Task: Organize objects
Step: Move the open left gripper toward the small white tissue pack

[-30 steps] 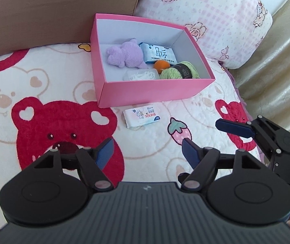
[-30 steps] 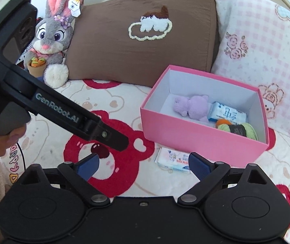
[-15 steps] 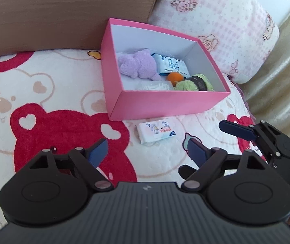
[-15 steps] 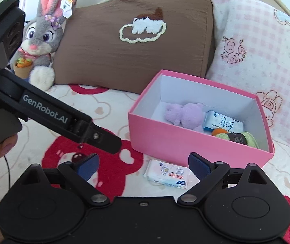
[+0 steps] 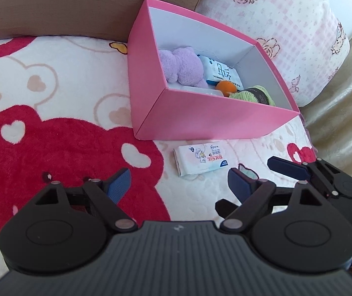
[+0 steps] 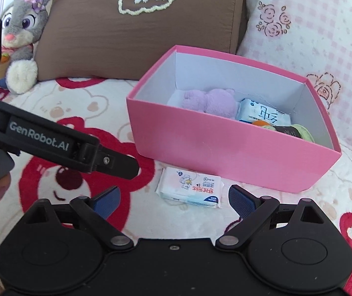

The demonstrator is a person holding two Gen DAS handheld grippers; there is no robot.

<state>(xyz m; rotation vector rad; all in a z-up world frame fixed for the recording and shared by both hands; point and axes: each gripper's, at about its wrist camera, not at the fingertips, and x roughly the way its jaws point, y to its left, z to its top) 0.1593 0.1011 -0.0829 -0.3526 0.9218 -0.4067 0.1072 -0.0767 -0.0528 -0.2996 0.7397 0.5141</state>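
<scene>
A white tissue pack (image 5: 201, 159) (image 6: 190, 191) lies on the bear-print blanket just in front of the pink box (image 5: 200, 116) (image 6: 225, 153). Inside the box are a purple plush (image 6: 213, 101), a blue-and-white tissue pack (image 6: 262, 114), an orange ball (image 5: 226, 86) and green yarn (image 6: 296, 130). My left gripper (image 5: 179, 183) is open, low over the blanket just short of the loose pack. My right gripper (image 6: 173, 201) is also open, with the pack just beyond its fingertips. Neither gripper holds anything. One right finger (image 5: 287, 170) shows beside the left gripper.
A brown pillow (image 6: 138, 32) and a pink checked pillow (image 6: 311, 32) stand behind the box. A grey rabbit plush (image 6: 23, 37) sits at the far left. The left gripper's arm (image 6: 52, 143) crosses the right wrist view's left side. A beige bed edge (image 5: 343, 98) rises at right.
Both grippers have sunk towards the blanket and come closer to the loose tissue pack and the box. The left jaws stand a little wider than at first.
</scene>
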